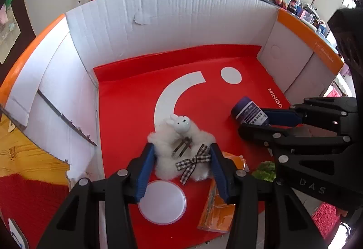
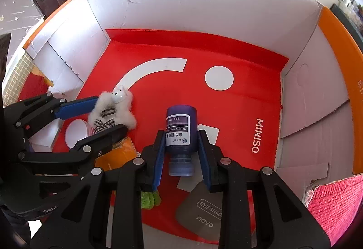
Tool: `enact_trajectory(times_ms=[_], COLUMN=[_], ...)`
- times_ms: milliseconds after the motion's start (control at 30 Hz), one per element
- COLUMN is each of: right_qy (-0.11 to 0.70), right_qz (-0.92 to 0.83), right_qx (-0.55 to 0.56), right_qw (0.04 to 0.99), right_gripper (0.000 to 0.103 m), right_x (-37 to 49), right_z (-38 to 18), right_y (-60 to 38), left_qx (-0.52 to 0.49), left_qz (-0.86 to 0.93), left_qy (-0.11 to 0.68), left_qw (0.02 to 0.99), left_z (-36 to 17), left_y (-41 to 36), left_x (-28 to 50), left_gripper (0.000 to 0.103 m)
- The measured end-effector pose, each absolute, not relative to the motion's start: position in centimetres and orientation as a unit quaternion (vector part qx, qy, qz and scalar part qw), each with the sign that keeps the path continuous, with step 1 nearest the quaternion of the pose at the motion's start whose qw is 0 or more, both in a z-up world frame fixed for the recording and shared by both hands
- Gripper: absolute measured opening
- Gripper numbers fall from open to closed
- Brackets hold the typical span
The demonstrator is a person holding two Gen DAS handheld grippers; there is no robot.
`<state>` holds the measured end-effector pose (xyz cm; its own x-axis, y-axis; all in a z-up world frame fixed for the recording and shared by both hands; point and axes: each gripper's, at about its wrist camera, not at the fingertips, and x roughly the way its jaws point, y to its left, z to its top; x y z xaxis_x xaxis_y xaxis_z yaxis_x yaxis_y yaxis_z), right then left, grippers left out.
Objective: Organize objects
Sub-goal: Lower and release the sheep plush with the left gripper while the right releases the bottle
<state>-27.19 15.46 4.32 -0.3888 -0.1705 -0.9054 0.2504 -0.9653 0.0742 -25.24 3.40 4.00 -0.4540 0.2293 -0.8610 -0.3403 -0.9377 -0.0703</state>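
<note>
A fluffy white hair clip (image 1: 181,153) with a bunny head and a checked bow lies on the red bag (image 1: 127,113) inside the white cardboard box (image 1: 172,20). My left gripper (image 1: 182,152) is shut on it, blue pads against both sides; it also shows in the right wrist view (image 2: 113,110). A dark purple bottle (image 2: 180,133) with a white label is held between the pads of my right gripper (image 2: 180,137), cap toward the camera. The bottle also shows in the left wrist view (image 1: 248,113).
On the red bag also lie a round white lid (image 1: 162,201), an orange packet (image 1: 217,210), a green fuzzy item (image 2: 149,200) and a grey eye-shadow case (image 2: 204,210). The box walls (image 2: 306,94) rise on three sides. A pink mat (image 2: 338,201) lies outside.
</note>
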Motion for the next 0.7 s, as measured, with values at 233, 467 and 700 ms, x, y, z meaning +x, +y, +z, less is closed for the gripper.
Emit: enact_trajectory(times_ms=[233, 467, 700], right_qy=[0.044, 0.050, 0.052], right_qz=[-0.832, -0.832, -0.830], right_qx=[0.539, 0.540, 0.542], right_qw=[0.124, 0.120, 0.117], right_gripper=[0.027, 0.027, 0.027], right_x=[-27.2, -27.1, -27.5], right_z=[4.2, 4.1, 3.6], right_y=[15.2, 14.9, 14.4], left_qx=[-0.496, -0.497, -0.496], left_qz=[0.850, 0.850, 0.851], left_qy=[0.056, 0.051, 0.042], left_qw=[0.167, 0.167, 0.168], left_z=[4.1, 4.1, 4.1], left_y=[3.2, 3.3, 2.9], left_x=[-25.2, -25.3, -25.5], left_gripper=[0.051, 0.052, 0.052])
